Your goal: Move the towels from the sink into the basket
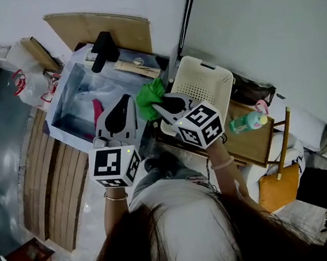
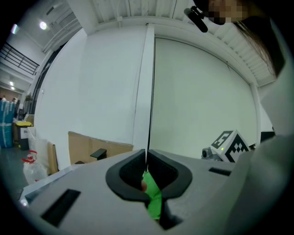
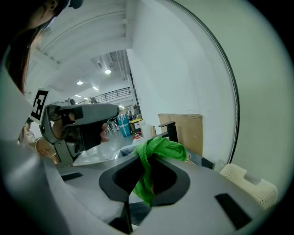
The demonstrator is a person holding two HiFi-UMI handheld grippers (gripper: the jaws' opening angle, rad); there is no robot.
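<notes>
My right gripper (image 1: pixel 162 110) is shut on a green towel (image 1: pixel 150 97), which hangs bunched in the air between the sink (image 1: pixel 60 126) and the cream perforated basket (image 1: pixel 205 82). In the right gripper view the green towel (image 3: pixel 161 148) is pinched at the tips of the right gripper (image 3: pixel 144 158) and droops through the jaws. My left gripper (image 1: pixel 124 102) is over the sink's right edge, jaws together with nothing in them. In the left gripper view the left gripper (image 2: pixel 146 153) is shut, and the green towel (image 2: pixel 154 197) shows beyond it. A pink towel (image 1: pixel 97 112) lies in the sink.
A black faucet (image 1: pixel 104 49) stands at the sink's back, with cardboard (image 1: pixel 101 27) against the wall behind. A green bottle (image 1: pixel 246 122) sits on a wooden stand (image 1: pixel 256 144) right of the basket. A plastic bag (image 1: pixel 26 74) lies left of the sink.
</notes>
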